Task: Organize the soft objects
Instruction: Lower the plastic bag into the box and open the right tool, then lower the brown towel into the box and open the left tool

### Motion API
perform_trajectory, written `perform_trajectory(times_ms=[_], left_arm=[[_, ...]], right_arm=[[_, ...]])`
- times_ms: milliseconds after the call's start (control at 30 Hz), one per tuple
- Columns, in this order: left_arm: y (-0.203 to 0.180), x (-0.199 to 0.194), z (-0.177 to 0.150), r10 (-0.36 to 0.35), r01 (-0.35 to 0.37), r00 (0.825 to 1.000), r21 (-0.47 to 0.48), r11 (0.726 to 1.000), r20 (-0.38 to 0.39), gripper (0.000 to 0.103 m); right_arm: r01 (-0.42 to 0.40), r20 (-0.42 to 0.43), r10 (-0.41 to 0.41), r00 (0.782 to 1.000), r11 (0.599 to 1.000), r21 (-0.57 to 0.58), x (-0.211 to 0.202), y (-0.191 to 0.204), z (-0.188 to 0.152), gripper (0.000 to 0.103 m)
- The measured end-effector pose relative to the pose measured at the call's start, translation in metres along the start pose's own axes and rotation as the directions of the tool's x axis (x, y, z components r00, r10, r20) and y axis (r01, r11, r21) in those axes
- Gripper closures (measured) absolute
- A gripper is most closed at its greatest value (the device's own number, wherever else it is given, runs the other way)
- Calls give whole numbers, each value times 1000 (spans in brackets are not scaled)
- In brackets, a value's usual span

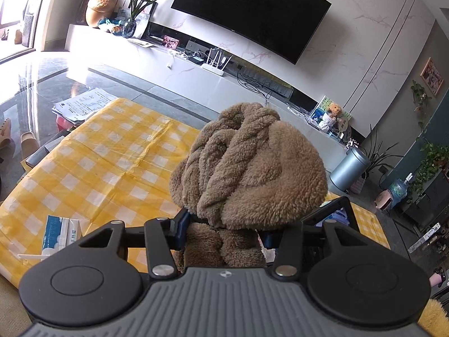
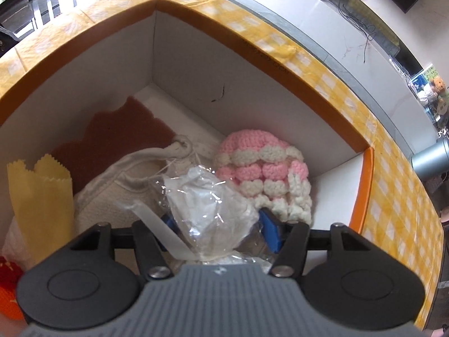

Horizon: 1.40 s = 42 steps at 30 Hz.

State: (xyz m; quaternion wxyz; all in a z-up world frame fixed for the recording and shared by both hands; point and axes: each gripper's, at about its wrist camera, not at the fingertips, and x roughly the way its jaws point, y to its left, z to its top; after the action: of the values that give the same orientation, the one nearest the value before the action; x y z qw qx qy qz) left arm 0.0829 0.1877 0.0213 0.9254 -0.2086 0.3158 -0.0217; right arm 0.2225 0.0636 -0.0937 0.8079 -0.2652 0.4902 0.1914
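My left gripper [image 1: 223,233] is shut on a bunched brown fleece cloth [image 1: 252,168], which rises above the blue pads and hides the table behind it. It hangs over the yellow checked tablecloth [image 1: 112,154]. My right gripper [image 2: 219,221] points down into an orange-rimmed box [image 2: 224,28] with white walls. A crumpled clear plastic bag [image 2: 210,202] fills the gap between its blue pads and touches both. In the box lie a pink and white crocheted hat [image 2: 263,168], a white drawstring pouch [image 2: 118,193], a brown felt piece [image 2: 118,132] and a yellow zigzag-edged cloth [image 2: 42,191].
A blue and white tissue pack [image 1: 60,233] lies on the cloth near my left gripper. Papers [image 1: 84,104] sit past the table's far left corner. A silver bin [image 1: 350,168] stands on the floor to the right. Something red-orange [image 2: 8,289] shows at the box's near left.
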Motion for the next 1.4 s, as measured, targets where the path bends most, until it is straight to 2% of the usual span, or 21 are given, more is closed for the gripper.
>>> perform_trajectory(times_ms=[33, 67, 100, 133, 233, 400, 567, 633, 700, 800, 900, 967, 1067, 1133, 1200, 1267, 1333, 1400], left_arm=[[-1, 1, -1, 2, -2, 1000, 8, 1000, -1, 49], [-2, 2, -2, 5, -5, 1000, 18, 1000, -5, 49], [-4, 2, -2, 6, -6, 1000, 25, 1000, -8, 49], [-5, 4, -3, 6, -6, 1000, 31, 1000, -11, 49], [-10, 8, -4, 6, -5, 1000, 43, 999, -20, 49], [-19, 23, -5, 24, -20, 999, 80, 997, -45, 49], [-33, 45, -3, 72, -61, 995, 162, 985, -63, 48], [-39, 55, 0, 85, -67, 993, 208, 976, -79, 48], [-47, 67, 3, 105, -73, 989, 276, 958, -105, 48], [-66, 93, -3, 207, -125, 967, 433, 893, -147, 48], [-80, 120, -13, 268, -129, 945, 535, 835, -189, 48], [-86, 136, -20, 309, -146, 932, 583, 799, -191, 48], [-90, 157, -28, 385, -200, 910, 647, 736, -156, 48], [-86, 168, -29, 402, -200, 900, 657, 727, -171, 48], [-82, 178, -31, 393, -154, 892, 667, 729, -223, 49], [-77, 188, -37, 390, -104, 877, 682, 724, -280, 49], [-74, 196, -37, 408, -118, 869, 681, 723, -282, 50], [-70, 199, -33, 390, -113, 872, 654, 748, -295, 50]], right_arm=[[-7, 18, 8, 1000, 1000, -17, -6, 0, -2, 39], [-4, 37, 5, 999, 1000, -31, -14, 0, -5, 30], [22, 67, -20, 998, 999, -35, -23, 0, -9, 13], [45, 109, -40, 993, 998, -40, -34, -2, -12, 7], [53, 199, -42, 979, 997, -49, -66, -15, -20, 7], [37, 308, -47, 950, 999, 37, -111, -43, -41, 5], [21, 365, -60, 929, 994, 109, -126, -69, -64, 5], [1, 376, -56, 925, 990, 143, -120, -82, -69, 5], [-20, 388, -50, 920, 984, 175, -116, -92, -76, 5], [-89, 405, -29, 914, 959, 271, -107, -109, -86, 5], [-162, 406, 22, 913, 936, 313, -90, -119, -95, 5], [-122, 402, -19, 915, 939, 321, -88, -119, -100, 5], [-79, 441, -59, 895, 955, 288, -95, -120, -107, 5], [-103, 470, -47, 881, 952, 287, -99, -126, -112, 5], [-120, 477, -43, 878, 944, 306, -100, -131, -114, 5], [-131, 476, -36, 879, 941, 313, -97, -133, -112, 5], [-134, 464, -31, 885, 938, 318, -92, -134, -110, 5], [-136, 452, -26, 891, 936, 323, -86, -132, -108, 5]])
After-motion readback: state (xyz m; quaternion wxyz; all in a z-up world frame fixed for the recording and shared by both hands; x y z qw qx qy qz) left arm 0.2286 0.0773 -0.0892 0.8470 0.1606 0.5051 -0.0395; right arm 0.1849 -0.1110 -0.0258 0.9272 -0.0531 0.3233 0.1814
